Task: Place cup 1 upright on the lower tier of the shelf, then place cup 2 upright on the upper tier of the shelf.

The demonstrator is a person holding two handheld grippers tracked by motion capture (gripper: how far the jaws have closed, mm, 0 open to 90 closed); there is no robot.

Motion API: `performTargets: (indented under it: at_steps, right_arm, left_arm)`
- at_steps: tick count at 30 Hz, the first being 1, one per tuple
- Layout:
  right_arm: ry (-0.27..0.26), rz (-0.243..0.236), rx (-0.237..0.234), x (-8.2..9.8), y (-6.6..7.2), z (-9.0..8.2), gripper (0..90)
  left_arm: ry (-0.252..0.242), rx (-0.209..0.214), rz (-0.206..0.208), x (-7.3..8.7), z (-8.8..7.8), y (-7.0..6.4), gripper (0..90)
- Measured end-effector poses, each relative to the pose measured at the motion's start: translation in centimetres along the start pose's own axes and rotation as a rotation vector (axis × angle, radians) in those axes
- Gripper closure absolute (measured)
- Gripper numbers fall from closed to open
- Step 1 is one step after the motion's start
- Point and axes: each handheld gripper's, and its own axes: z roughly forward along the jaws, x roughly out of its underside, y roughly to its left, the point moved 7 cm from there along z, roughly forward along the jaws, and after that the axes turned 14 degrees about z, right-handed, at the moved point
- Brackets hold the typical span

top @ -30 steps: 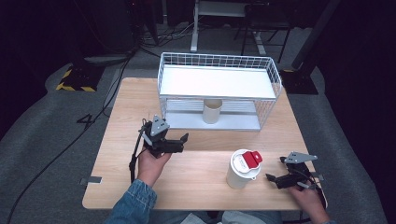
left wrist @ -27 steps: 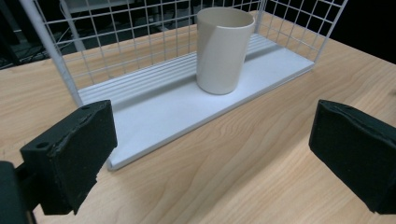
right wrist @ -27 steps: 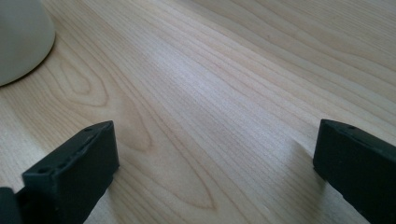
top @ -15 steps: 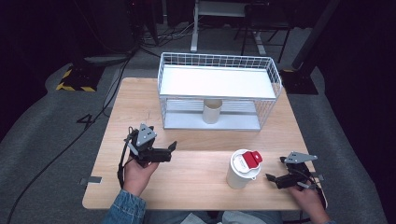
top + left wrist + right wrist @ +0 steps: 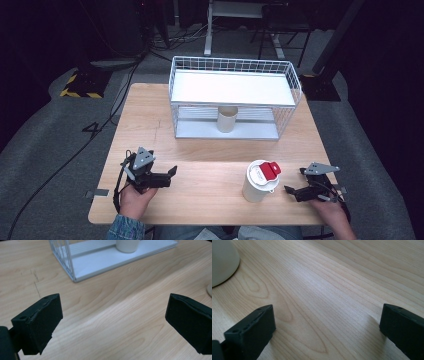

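Observation:
A white tumbler point(image 5: 258, 181) with a red flip lid stands near the table's front right. A beige cup point(image 5: 227, 119) sits on the lower shelf of the white wire rack point(image 5: 235, 98); its base also shows in the left gripper view as the cup point(image 5: 127, 245). My left gripper point(image 5: 170, 176) rests low at the front left, open, nothing between its jaws, and in its own view the gripper point(image 5: 112, 322) spans bare wood. My right gripper point(image 5: 294, 186) lies at the front right, just right of the tumbler, open and empty; the tumbler's base point(image 5: 222, 262) appears at the upper left in its own view.
The wooden table point(image 5: 200, 150) has bare wood between the two grippers and in front of the rack. The rack point(image 5: 75, 262) fills the table's far middle. Cables trail off the left side onto grey floor. Dark stands and desk legs stand behind the table.
My left gripper has drawn back from the table's middle toward the front left edge and lowered. The right gripper and the tumbler have stayed put.

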Motion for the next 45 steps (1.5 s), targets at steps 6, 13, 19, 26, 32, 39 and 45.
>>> performTargets:
  at_steps: [6, 13, 19, 26, 32, 39, 45]
  right_arm:
    - [0.000, 0.001, 0.001, 0.0, 0.0, 0.0, 0.3]
    - [-0.008, 0.022, 0.016, -0.1, 0.1, 0.1, 1.3]
    - [-0.006, 0.021, 0.015, -0.2, 0.0, 0.1, 1.1]
    - [-0.006, 0.021, 0.016, -0.2, 0.0, 0.1, 1.1]
    - [-0.006, 0.022, 0.015, -0.2, 0.0, 0.1, 1.1]
    - [-0.007, 0.020, 0.019, -0.2, 0.0, 0.1, 1.1]
    - [-0.012, 0.025, 0.026, -0.1, 0.0, 0.1, 1.1]
  left_arm:
    - [0.073, 0.013, -0.009, 2.1, 0.2, 0.1, 1.7]
    - [0.178, 0.019, 0.006, 4.2, 1.1, 0.1, 1.7]
    - [0.234, 0.039, 0.009, 5.1, 1.9, 0.2, 1.7]
    - [0.305, 0.048, 0.021, 6.2, 2.4, 0.2, 1.9]
    - [0.324, 0.041, 0.034, 6.8, 2.9, 0.3, 1.2]
    - [0.274, 0.023, 0.022, 6.9, 3.1, 0.3, 0.0]
    - [0.273, 0.023, 0.023, 6.9, 3.1, 0.3, 0.0]
